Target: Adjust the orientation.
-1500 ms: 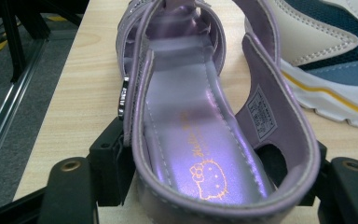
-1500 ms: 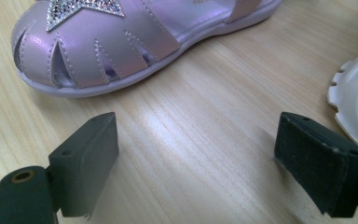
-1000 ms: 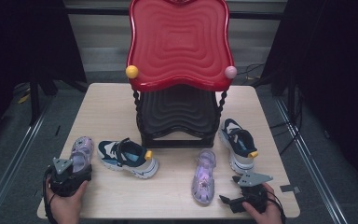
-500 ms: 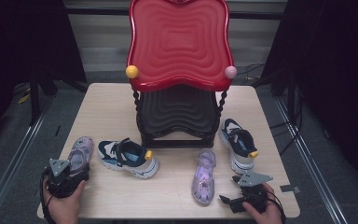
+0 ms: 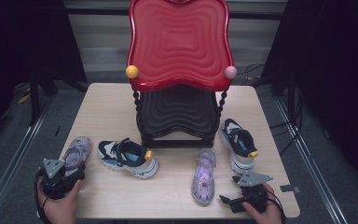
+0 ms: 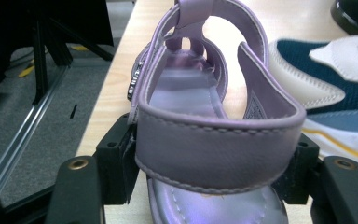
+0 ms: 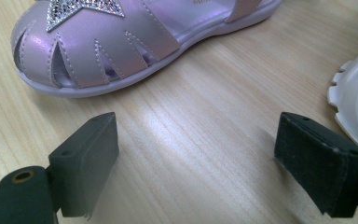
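- sandal (image 6: 214,140), lilac, lies at the table's (image 5: 107,107) left front corner, its heel strap between the left gripper's (image 6: 212,172) pads (jaws have just been closing, both pads now against the strap).
- navy sneaker (image 5: 128,157) sits just beside it.
- right gripper (image 7: 214,158) rests wide open over bare wood, nothing between its jaws.
- second lilac sandal (image 7: 135,37) lies near it, apart from the pads.

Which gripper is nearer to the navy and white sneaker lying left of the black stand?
Left. The left gripper, its jaws just closing on the heel strap of the purple sandal, sits beside the sneaker. The right gripper rests open across the table, past the other sandal.
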Demonstrator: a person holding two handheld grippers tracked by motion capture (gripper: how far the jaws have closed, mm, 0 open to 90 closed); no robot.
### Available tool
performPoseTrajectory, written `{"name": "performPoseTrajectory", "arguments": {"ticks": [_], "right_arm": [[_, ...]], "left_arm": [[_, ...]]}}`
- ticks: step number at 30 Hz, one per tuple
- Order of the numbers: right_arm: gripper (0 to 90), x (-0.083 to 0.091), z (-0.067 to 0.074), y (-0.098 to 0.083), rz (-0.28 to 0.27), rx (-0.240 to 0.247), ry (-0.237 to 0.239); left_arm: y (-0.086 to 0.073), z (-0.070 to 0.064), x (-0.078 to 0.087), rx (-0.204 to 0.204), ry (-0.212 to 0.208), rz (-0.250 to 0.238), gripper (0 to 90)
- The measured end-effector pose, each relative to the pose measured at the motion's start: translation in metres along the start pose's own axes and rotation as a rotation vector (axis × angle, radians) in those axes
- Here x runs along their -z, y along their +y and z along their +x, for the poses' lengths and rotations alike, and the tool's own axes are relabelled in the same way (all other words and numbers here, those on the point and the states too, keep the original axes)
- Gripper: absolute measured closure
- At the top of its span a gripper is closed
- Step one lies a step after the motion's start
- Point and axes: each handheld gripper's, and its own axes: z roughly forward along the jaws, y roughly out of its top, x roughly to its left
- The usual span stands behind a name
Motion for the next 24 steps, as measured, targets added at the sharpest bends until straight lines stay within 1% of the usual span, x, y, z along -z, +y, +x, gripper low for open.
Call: {"name": "performPoseTrajectory", "arguments": {"ticks": [3, 7, 9, 15, 16, 18, 21, 22, 24], "right_arm": [[13.1, 0.0, 0.0, 0.0, 0.001, -0.001, 0.0], [13.1, 0.0, 0.0, 0.0, 0.0, 0.0, 0.0], [13.1, 0.0, 0.0, 0.0, 0.0, 0.001, 0.0], [13.1, 0.0, 0.0, 0.0, 0.0, 0.0, 0.0], [13.1, 0.0, 0.0, 0.0, 0.001, -0.001, -0.001], [13.1, 0.0, 0.0, 0.0, 0.0, 0.0, 0.0], [13.1, 0.0, 0.0, 0.0, 0.0, -0.005, 0.0], [13.1, 0.0, 0.0, 0.0, 0.0, -0.004, -0.002], [13.1, 0.0, 0.0, 0.0, 0.001, -0.005, -0.001]], "left_arm": [[0.004, 0.0, 0.005, -0.01, -0.008, -0.021, 35.8], [0.007, -0.002, 0.009, -0.017, -0.016, -0.03, 35.9], [0.01, -0.006, 0.012, -0.023, -0.028, -0.045, 35.9], [0.015, -0.011, 0.017, -0.033, -0.045, -0.071, 36.0], [0.018, -0.013, 0.02, -0.03, -0.058, -0.082, 36.0], [0.019, -0.014, 0.021, -0.032, -0.06, -0.088, 36.0], [0.022, -0.018, 0.026, -0.031, -0.072, -0.11, 36.1], [0.026, -0.021, 0.03, -0.039, -0.083, -0.126, 36.1], [0.028, -0.023, 0.031, -0.043, -0.088, -0.132, 36.1]]}}
